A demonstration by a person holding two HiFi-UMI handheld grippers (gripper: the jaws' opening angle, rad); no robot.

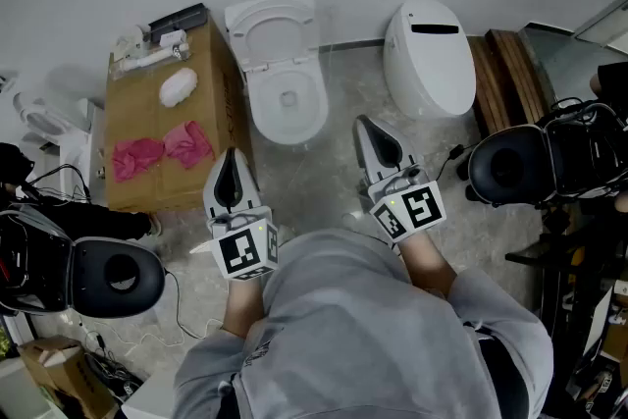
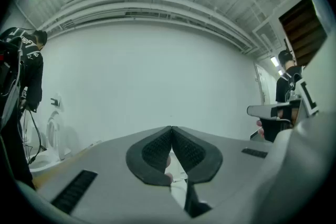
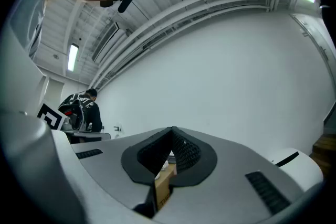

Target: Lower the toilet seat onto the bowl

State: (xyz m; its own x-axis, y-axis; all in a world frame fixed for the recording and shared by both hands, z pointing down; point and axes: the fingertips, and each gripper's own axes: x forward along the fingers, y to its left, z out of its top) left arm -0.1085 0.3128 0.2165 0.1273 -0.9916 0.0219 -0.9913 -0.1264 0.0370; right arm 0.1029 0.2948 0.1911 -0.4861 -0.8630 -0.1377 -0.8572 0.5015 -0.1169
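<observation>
The left gripper (image 1: 232, 158) and right gripper (image 1: 362, 123) press their fingers (image 2: 155, 152) together, empty; ahead, the toilet seat (image 1: 270, 23) stands raised behind its bowl (image 1: 257, 103) on grey floor (image 1: 329, 186).

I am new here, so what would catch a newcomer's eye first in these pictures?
The open white ceramic toilet stands at the wall, its seat raised. A closed white toilet stands to its right, a brown cardboard box with pink cloths to its left.

The head view looked steeply down from overhead, with the toilet (image 1: 285, 88) at upper centre. Both gripper views sat low, tilted up along their jaws toward the same white wall (image 2: 157, 81).
</observation>
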